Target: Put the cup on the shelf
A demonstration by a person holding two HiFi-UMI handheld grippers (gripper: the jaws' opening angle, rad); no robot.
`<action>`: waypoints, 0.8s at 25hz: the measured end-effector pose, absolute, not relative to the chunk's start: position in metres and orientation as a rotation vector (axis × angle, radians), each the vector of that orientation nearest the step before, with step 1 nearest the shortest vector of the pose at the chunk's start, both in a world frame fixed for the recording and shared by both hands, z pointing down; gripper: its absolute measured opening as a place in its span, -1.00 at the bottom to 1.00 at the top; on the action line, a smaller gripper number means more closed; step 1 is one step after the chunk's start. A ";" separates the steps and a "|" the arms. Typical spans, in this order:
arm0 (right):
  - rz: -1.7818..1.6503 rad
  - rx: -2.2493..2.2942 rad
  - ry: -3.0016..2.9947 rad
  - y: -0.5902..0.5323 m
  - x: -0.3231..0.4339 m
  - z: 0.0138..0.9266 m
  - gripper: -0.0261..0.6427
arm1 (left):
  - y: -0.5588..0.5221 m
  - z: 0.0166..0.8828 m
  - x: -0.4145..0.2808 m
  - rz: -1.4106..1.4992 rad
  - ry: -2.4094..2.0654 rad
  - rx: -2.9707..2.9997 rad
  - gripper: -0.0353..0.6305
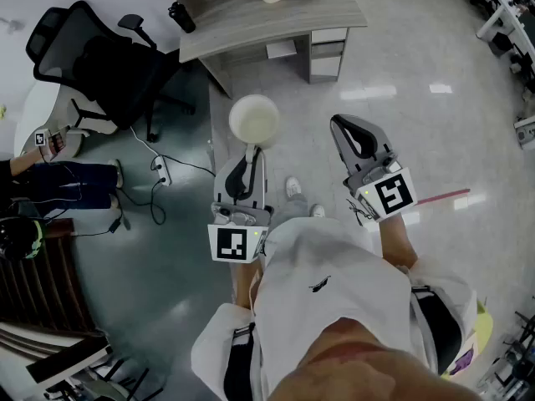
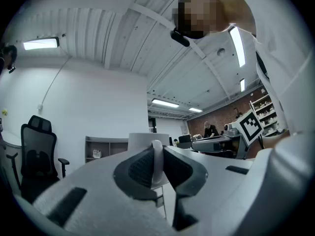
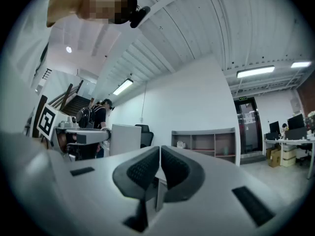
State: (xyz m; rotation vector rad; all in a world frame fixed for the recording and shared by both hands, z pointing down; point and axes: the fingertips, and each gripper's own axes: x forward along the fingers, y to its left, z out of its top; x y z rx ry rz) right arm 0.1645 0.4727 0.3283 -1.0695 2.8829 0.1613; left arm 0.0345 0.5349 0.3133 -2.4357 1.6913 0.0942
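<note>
White cup (image 1: 255, 121) is held up over the grey floor (image 1: 167, 249) in front of the person, its wall clamped at the rim between the jaws of the left gripper (image 1: 253, 150). Beside it the right gripper (image 1: 341, 125) is squeezed together on nothing. An open grey shelf (image 3: 204, 144) stands against the far wall, well apart from the cup.

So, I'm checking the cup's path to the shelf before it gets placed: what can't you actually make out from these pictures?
Left gripper view: the cup's lower part and base, hidden behind the left gripper's closed jaws and body.
Both gripper views: what stands in the shelf compartments, too small to tell.
Right gripper view: most of the floor before the shelf, blocked by the shut, empty right gripper.
</note>
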 end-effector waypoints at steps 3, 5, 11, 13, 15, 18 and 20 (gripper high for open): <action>0.166 -1.062 2.882 0.474 0.167 0.328 -0.82 | 0.536 0.314 0.044 0.090 1.672 -2.449 -0.75; 0.172 -1.060 2.873 0.474 0.168 0.328 -0.82 | 0.534 0.318 0.048 0.077 1.667 -2.442 -0.75; 0.179 -1.026 2.891 0.474 0.160 0.330 -0.81 | 0.516 0.326 0.047 0.069 1.707 -2.428 -0.75; 0.172 -1.011 2.889 0.471 0.153 0.329 -0.81 | 0.508 0.327 0.043 0.075 1.704 -2.415 -0.75; 0.169 -1.001 2.889 0.466 0.148 0.328 -0.81 | 0.500 0.330 0.039 0.057 1.711 -2.423 -0.75; 0.149 -0.997 2.880 0.458 0.141 0.324 -0.81 | 0.486 0.330 0.036 0.061 1.715 -2.443 -0.75; 0.143 -1.007 2.882 0.451 0.137 0.325 -0.81 | 0.478 0.330 0.033 0.062 1.703 -2.447 -0.75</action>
